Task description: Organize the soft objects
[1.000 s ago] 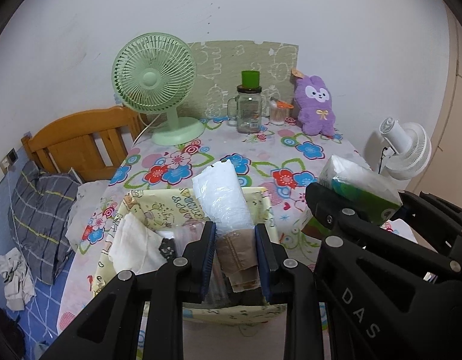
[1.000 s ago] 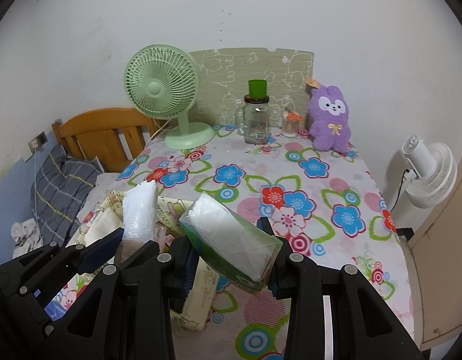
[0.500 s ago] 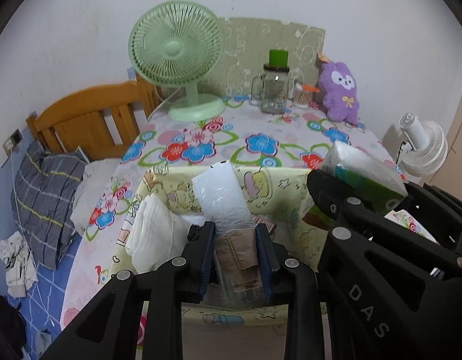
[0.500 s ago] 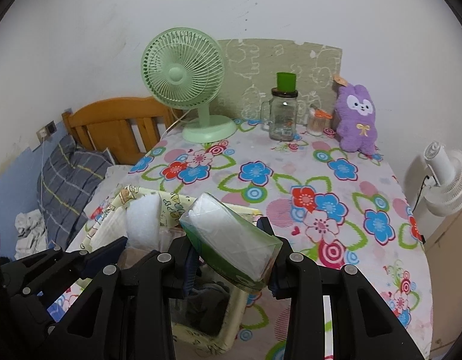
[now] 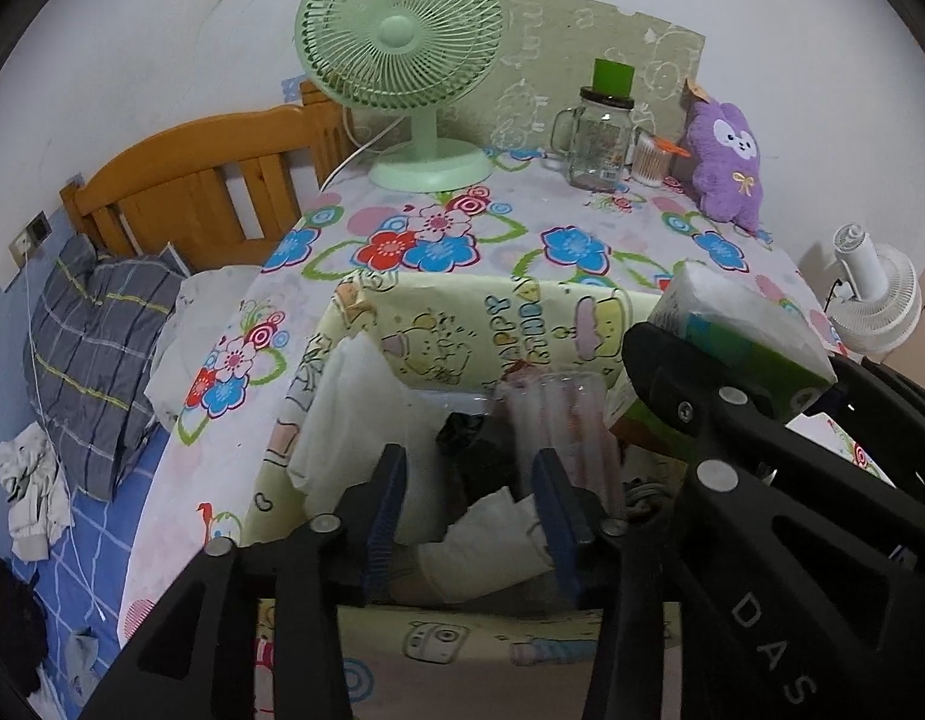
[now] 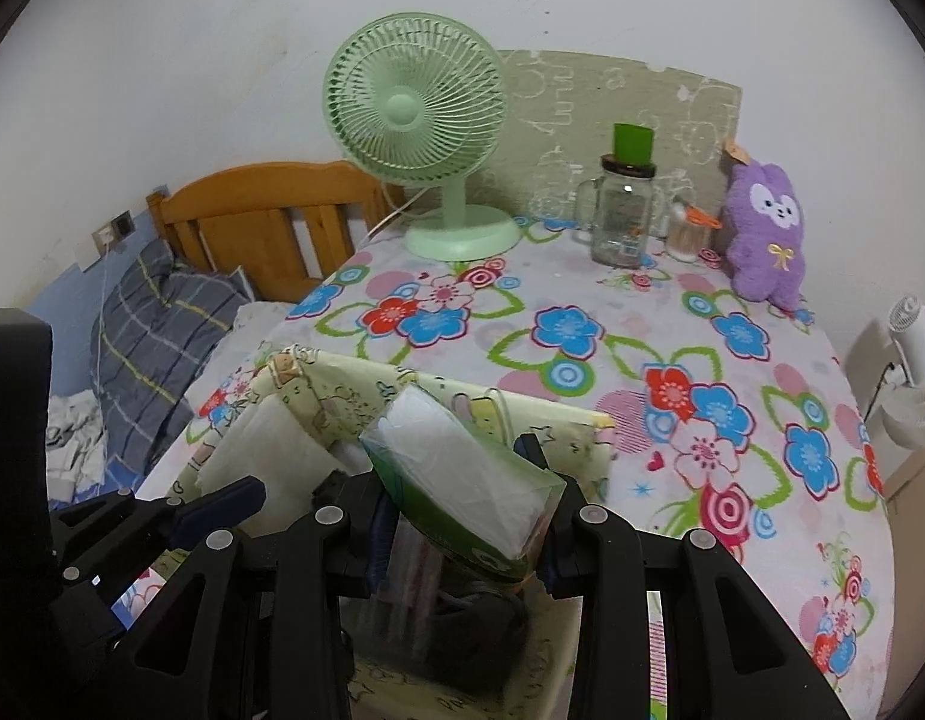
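Observation:
A yellow cartoon-print fabric box (image 5: pixel 492 312) stands at the near edge of the floral table and holds white cloths and dark items. My left gripper (image 5: pixel 471 516) hangs over the box with its jaws opening and nothing pressed between the pads. A clear plastic-wrapped package (image 5: pixel 558 420), blurred, lies in the box just past the right fingertip. A beige-white cloth (image 5: pixel 486 540) rests below the jaws. My right gripper (image 6: pixel 456 498) is shut on a green-and-white tissue pack (image 6: pixel 462 474), held tilted above the box (image 6: pixel 342 384).
At the back of the table stand a green fan (image 6: pixel 414 114), a glass jar with a green lid (image 6: pixel 624 216), a cotton-swab pot (image 6: pixel 684 240) and a purple plush (image 6: pixel 762 234). A wooden headboard (image 5: pixel 192 198) and a plaid pillow (image 5: pixel 96 348) lie left, a white fan (image 5: pixel 876 300) right.
The left jaws have parted and the clear wrapped package has dropped out of them into the box. Both grippers have come lower and closer to the box. The right still grips the tissue pack.

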The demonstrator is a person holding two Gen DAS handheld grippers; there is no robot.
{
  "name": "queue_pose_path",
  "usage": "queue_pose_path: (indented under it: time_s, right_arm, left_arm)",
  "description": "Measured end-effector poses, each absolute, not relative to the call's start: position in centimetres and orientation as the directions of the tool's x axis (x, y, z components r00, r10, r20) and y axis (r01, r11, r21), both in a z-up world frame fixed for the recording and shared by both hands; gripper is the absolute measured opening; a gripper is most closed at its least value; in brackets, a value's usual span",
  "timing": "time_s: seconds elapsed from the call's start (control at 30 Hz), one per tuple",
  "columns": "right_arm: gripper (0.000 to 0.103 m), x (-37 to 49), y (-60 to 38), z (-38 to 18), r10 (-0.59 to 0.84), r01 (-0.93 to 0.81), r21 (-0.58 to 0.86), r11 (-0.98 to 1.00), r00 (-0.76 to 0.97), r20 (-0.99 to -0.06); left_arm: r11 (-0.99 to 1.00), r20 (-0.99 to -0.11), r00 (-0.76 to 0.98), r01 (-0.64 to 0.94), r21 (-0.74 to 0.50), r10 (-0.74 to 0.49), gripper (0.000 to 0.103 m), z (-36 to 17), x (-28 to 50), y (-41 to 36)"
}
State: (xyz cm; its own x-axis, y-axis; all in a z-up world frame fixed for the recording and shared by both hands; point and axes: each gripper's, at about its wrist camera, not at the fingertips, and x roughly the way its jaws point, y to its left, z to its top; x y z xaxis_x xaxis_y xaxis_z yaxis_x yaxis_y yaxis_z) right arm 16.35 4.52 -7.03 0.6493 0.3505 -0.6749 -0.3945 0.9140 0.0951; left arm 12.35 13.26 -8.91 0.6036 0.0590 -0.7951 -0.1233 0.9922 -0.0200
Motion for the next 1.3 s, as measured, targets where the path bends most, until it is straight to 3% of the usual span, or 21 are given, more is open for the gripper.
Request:
queue_pose_path:
  time_s: [0.3,0.43,0.47,0.9,1.3]
  right_arm:
    - [0.044,17.2,5.4,-8.1,0.364,-0.393,0.114,0.912,0.65,-0.667]
    - [0.08,17.6,5.4,-8.4,0.393,-0.4,0.155,0.903,0.627,-0.673]
    - [0.083,17.6,5.2,-8.4,0.401,-0.394,0.172,0.903,0.628,-0.667]
    - [0.083,16.6,4.2,-7.8,0.4,-0.379,0.188,0.906,0.622,-0.673]
    - [0.083,14.7,2.1,-5.9,0.368,-0.363,0.156,0.919,0.644,-0.671]
  left_arm:
    - [0.994,-0.799,0.6,-0.106,-0.026,0.043,0.056,-9.2,12.6,13.7]
    - [0.995,-0.793,0.608,-0.095,-0.042,0.025,0.065,-9.2,12.6,13.8]
    - [0.995,-0.792,0.611,-0.093,-0.044,0.022,0.066,-9.2,12.6,13.8]
    - [0.995,-0.773,0.634,-0.092,-0.032,0.034,0.085,-8.4,11.8,12.9]
    - [0.996,-0.73,0.682,-0.083,-0.018,0.044,0.09,-6.6,10.2,11.1]
